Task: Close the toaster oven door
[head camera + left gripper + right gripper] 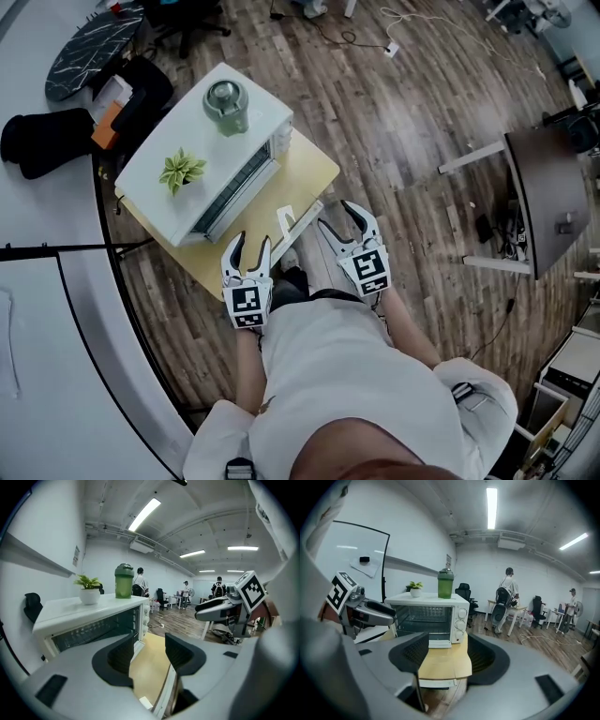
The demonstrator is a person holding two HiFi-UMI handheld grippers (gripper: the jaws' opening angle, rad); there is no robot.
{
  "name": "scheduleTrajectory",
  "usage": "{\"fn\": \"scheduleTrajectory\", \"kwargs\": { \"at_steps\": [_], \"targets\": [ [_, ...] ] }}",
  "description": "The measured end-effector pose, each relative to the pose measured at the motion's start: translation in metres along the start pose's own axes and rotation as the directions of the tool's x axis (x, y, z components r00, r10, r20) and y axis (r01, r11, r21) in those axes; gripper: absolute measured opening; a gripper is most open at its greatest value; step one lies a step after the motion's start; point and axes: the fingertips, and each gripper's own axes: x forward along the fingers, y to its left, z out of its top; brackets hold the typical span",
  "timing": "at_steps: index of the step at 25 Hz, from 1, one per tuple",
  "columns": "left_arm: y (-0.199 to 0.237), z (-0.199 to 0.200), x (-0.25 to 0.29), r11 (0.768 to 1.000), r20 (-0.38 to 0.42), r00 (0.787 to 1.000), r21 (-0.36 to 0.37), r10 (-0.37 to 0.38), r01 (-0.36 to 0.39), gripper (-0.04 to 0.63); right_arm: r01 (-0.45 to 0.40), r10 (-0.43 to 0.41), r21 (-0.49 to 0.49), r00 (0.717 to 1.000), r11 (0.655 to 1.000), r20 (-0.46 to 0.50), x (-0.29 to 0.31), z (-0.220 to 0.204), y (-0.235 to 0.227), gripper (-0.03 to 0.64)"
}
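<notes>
A white toaster oven [202,141] stands on a small light-wood table [305,169], with a green bottle [226,105] and a small potted plant [181,171] on top. Its door [439,643] hangs open and flat in front, and the racks inside [424,613] show. My left gripper [251,241] hovers at the table's near edge, open with nothing between its pads. To its right, my right gripper [336,216] is open wider and also empty. Both point toward the oven [93,616] and are apart from it.
A white rail [302,225] runs along the table's near edge. A dark desk [544,202] stands at the right, and black bags [42,141] lie at the left by a white wall. Cables [356,37] lie on the wood floor. Several people [506,599] and chairs are far off.
</notes>
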Motion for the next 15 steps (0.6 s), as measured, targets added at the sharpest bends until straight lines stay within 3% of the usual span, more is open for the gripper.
{"fn": "scheduleTrajectory", "kwargs": {
  "at_steps": [9,15],
  "targets": [
    [0.021,-0.037,0.037,0.997,-0.075,0.997,-0.081,0.012,-0.018,0.213,-0.046,0.043,-0.016,0.990,0.999,-0.135,0.050,-0.041,-0.012,0.261],
    [0.028,-0.069,0.041,0.984,-0.148,0.985,-0.142,0.089,-0.110,0.230,-0.142,0.133,-0.028,0.969,0.989,-0.210,0.074,-0.072,-0.013,0.261]
  ]
}}
